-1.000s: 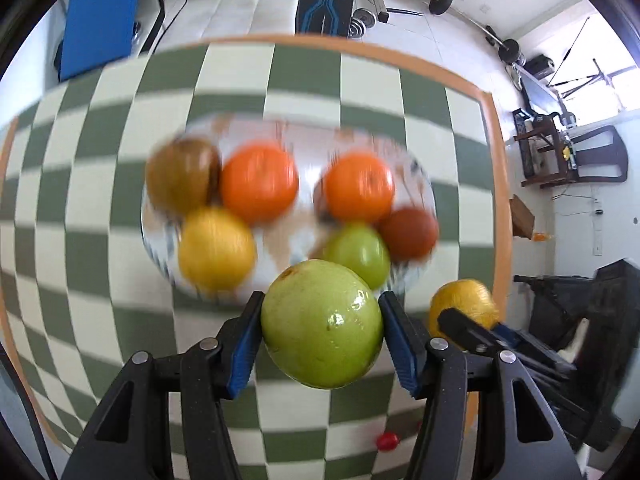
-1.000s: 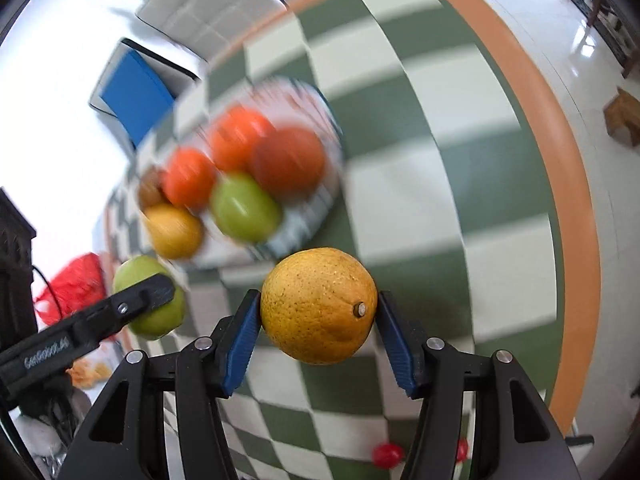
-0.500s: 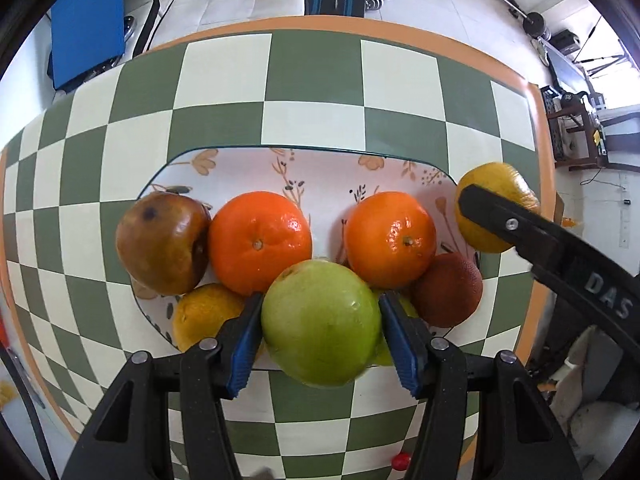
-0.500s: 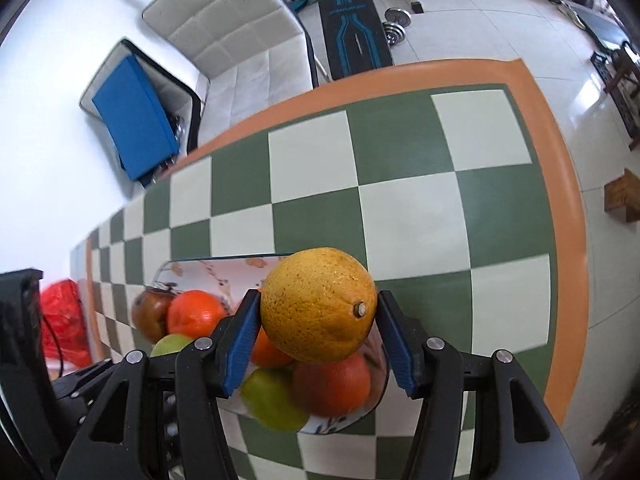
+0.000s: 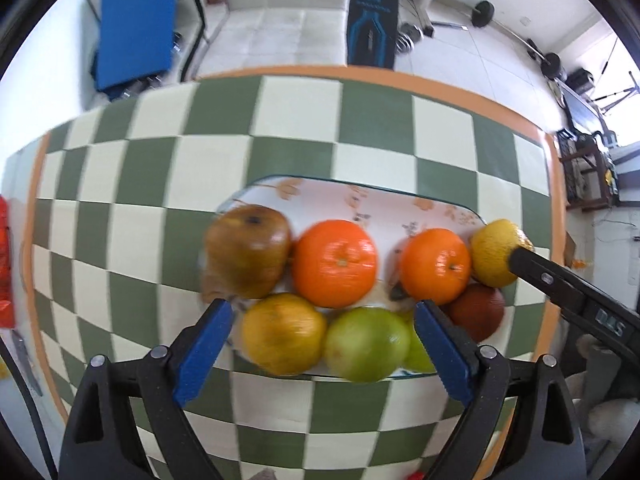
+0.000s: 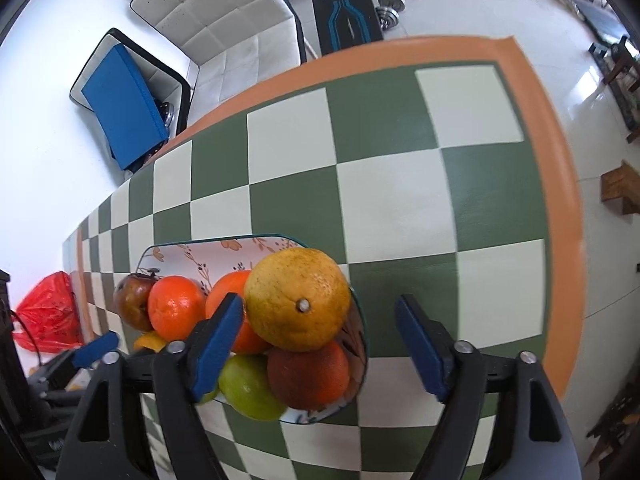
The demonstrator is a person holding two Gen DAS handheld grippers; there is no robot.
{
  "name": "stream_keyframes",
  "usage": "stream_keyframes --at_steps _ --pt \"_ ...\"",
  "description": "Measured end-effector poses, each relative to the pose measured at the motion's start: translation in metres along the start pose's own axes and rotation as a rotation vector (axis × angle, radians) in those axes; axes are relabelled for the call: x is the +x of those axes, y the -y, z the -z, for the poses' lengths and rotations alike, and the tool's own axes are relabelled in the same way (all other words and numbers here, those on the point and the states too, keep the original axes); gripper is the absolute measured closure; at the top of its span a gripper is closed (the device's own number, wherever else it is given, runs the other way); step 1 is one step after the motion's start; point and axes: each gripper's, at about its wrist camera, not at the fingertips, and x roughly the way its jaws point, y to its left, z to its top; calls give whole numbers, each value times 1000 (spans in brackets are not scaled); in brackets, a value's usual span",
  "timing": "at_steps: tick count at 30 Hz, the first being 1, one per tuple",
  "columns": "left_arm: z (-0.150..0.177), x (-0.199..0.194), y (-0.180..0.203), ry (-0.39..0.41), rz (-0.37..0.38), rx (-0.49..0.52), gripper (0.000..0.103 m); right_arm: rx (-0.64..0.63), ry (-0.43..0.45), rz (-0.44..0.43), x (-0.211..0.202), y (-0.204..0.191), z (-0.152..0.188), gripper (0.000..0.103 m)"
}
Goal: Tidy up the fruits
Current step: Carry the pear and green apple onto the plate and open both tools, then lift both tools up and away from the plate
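Note:
A floral oval plate (image 5: 360, 196) on the checkered table holds several fruits. My left gripper (image 5: 322, 348) is open above the plate's near edge, with a green apple (image 5: 366, 344) and a yellow-orange citrus (image 5: 282, 332) lying between its fingers on the plate. Behind them sit a brown apple (image 5: 248, 250) and two oranges (image 5: 334, 262). My right gripper (image 6: 320, 340) is open; the yellow orange (image 6: 298, 300) rests on the fruit pile at the plate's right end (image 6: 356, 344), close to the left finger. It shows in the left wrist view (image 5: 494, 252) too.
The green-and-cream checkered table (image 6: 400, 200) has an orange border and ends just beyond the plate. A red bag (image 6: 44, 314) lies off the table's left end. A white sofa (image 6: 224, 28), a blue cushion and gym gear stand on the floor behind.
Both grippers have opened. The green apple went down onto the plate's near edge and the yellow orange onto the fruits at the plate's right end. Both grippers have drawn back slightly.

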Motion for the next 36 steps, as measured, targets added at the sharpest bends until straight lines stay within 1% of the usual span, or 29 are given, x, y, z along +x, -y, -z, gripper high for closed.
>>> stream_keyframes --at_steps 4,7,10,15,21,29,33,36 --pt "11 -12 -13 50 -33 3 10 -69 61 88 -21 -13 18 9" --pt "18 -16 -18 62 -37 -5 10 -106 110 126 -37 -23 37 8" --pt "33 -24 -21 91 -45 4 10 -126 150 153 -50 -31 58 8" --pt "60 -39 -22 135 -65 32 10 -140 186 167 -65 -40 92 8" --pt "85 -63 -21 187 -55 45 10 -153 233 188 -87 -47 125 8" --pt "116 -109 -17 268 -30 67 10 -169 337 200 -141 -57 161 8" --pt "132 -137 -15 322 -24 76 10 -185 398 197 -176 -66 183 8" --pt "143 -157 -15 354 -17 78 10 -192 426 188 -197 -71 196 8"
